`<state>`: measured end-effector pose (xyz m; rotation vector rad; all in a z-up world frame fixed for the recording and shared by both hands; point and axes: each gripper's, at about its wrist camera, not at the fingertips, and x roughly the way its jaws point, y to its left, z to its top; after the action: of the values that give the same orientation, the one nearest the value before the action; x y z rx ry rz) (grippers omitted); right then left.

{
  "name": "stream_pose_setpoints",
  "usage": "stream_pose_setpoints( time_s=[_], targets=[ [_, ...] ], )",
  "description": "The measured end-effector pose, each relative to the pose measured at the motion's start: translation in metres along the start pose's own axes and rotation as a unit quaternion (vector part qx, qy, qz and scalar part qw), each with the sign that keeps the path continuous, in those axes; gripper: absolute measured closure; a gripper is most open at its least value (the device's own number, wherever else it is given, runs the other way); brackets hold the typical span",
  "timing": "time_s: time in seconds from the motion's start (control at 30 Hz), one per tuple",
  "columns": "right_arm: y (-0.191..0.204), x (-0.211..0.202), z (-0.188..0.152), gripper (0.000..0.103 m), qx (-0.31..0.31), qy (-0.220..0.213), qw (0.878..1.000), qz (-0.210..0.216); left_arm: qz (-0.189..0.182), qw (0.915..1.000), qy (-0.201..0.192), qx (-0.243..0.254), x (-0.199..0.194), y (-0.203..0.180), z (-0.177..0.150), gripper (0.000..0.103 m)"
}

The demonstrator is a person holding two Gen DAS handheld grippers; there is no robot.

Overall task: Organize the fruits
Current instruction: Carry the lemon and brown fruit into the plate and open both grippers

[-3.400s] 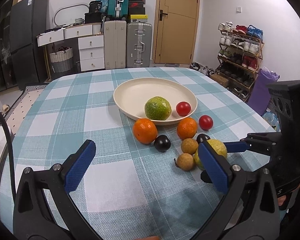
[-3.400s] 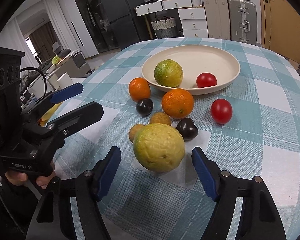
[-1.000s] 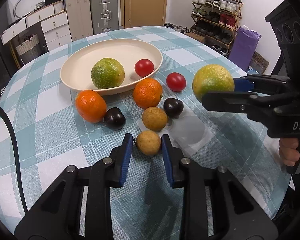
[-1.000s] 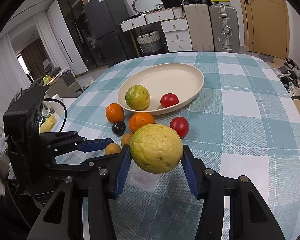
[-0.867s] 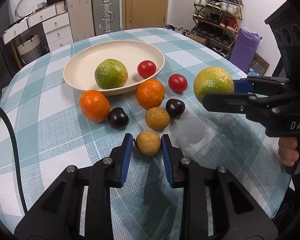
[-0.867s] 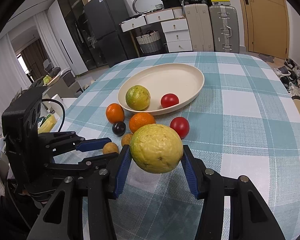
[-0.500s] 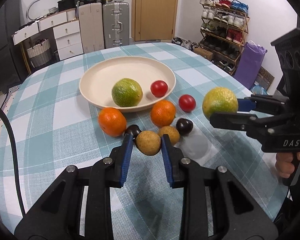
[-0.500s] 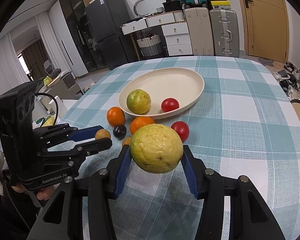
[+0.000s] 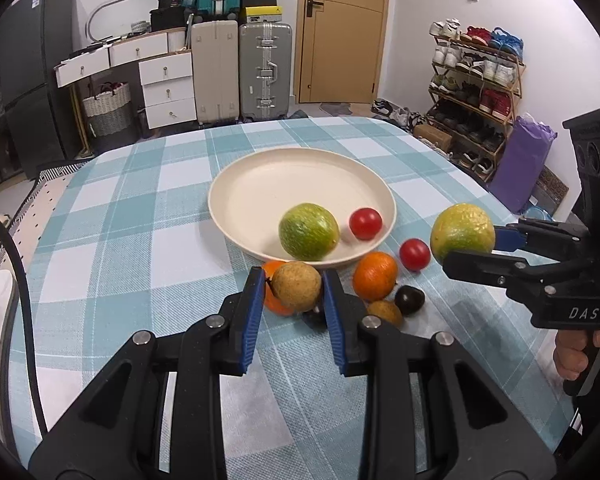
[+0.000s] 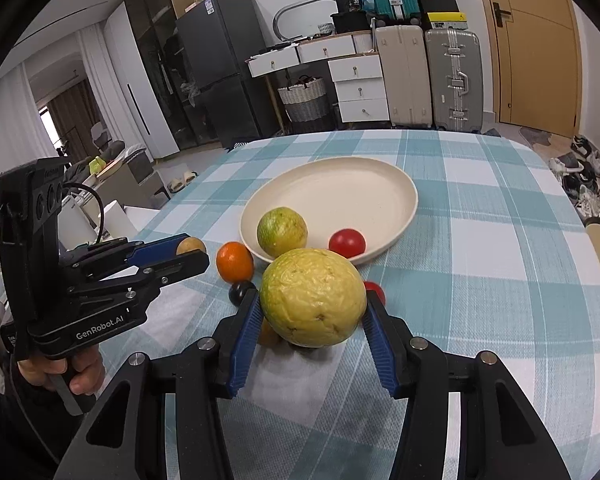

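Left wrist view: the left gripper (image 9: 296,286) is clamped on a small round tan-brown fruit (image 9: 296,285), held clear of the teal-and-white checked tablecloth (image 9: 140,240). The round cream plate (image 9: 260,184) lies beyond it and contains a large green round fruit (image 9: 309,232) and a small red tomato (image 9: 365,223). On the cloth just in front of the plate lie an orange mandarin (image 9: 375,274), a second red tomato (image 9: 414,254), a dark purple round fruit (image 9: 409,300) and a second tan-brown fruit (image 9: 385,313). A second mandarin (image 9: 274,304) shows partly behind the left jaw. At the right edge, the right gripper (image 9: 472,248) is clamped on a large yellow-green round fruit (image 9: 462,234), held above the cloth

Right wrist view: the right gripper (image 10: 312,304) grips the large yellow-green fruit (image 10: 313,303) between its blue pads (image 10: 246,336), above the cloth (image 10: 480,240). The plate (image 10: 340,184) holds the green fruit (image 10: 282,232) and one tomato (image 10: 347,243). At the left, the left gripper (image 10: 188,254), held by a hand (image 10: 70,372), carries the tan-brown fruit (image 10: 190,246), beside a mandarin (image 10: 235,262) on the cloth
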<state>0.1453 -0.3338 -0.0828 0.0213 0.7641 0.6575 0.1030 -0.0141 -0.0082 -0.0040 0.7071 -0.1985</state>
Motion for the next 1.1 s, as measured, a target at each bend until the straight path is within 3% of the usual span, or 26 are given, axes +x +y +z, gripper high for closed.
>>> stream_pose_setpoints(
  time_s=[0.57,1.1],
  targets=[
    [-0.006,0.017,0.041,0.052,-0.016,-0.01,1.0,-0.005,0.023,0.9993,-0.026,-0.013,0.012,0.018,0.035,0.076],
    [-0.038,0.062,0.073,0.052,0.016,0.004,1.0,-0.016,0.03,0.9989,-0.016,-0.033,0.067,0.04,0.063,0.076]
  ],
)
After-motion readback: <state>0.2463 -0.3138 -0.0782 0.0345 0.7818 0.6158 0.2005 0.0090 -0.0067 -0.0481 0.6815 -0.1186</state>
